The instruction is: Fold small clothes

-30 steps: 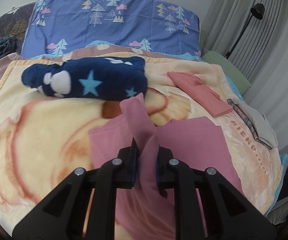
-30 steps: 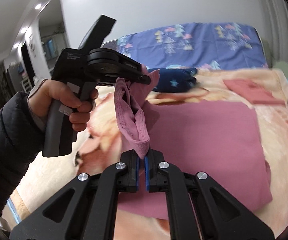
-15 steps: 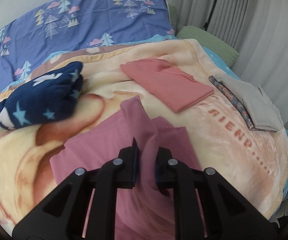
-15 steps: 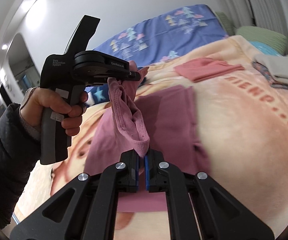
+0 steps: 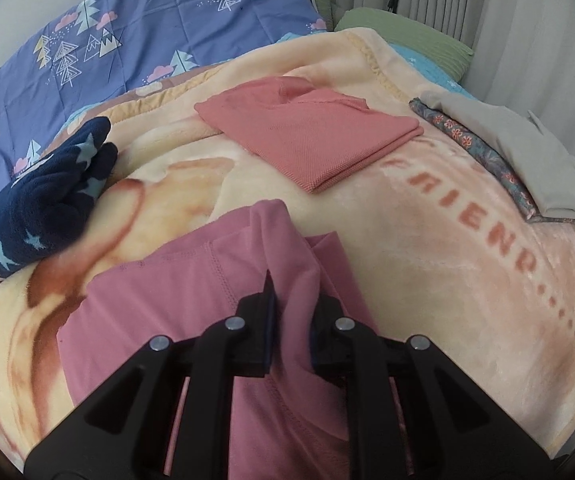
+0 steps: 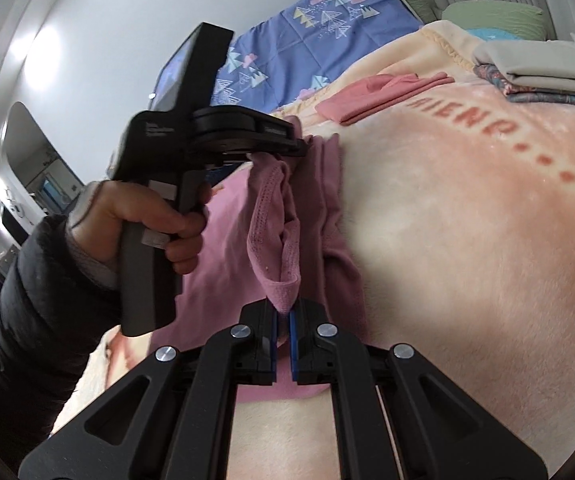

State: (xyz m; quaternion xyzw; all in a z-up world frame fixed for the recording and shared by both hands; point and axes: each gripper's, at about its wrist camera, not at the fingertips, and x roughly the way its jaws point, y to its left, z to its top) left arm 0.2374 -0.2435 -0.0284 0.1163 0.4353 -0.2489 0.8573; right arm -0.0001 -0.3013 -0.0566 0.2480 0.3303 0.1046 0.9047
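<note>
A mauve-pink garment (image 5: pixel 175 300) lies on the cream blanket (image 5: pixel 427 264), with one edge lifted. My left gripper (image 5: pixel 290 320) is shut on a fold of that edge. My right gripper (image 6: pixel 283 320) is shut on another part of the same edge (image 6: pixel 275 240), which hangs stretched between the two grippers. In the right wrist view the left gripper (image 6: pixel 301 146) is held by a hand above the garment, pinching cloth at its tip.
A folded salmon garment (image 5: pixel 311 136) lies beyond. A folded grey cloth on a floral one (image 5: pixel 527 160) sits at the right edge. A navy star-print fleece (image 5: pixel 43 204) lies at left. A blue pillow (image 5: pixel 147 36) and curtains stand behind.
Both grippers have carried the held edge to the right, over the garment. The salmon and grey piles are now nearer and more central; the navy fleece has slid off left.
</note>
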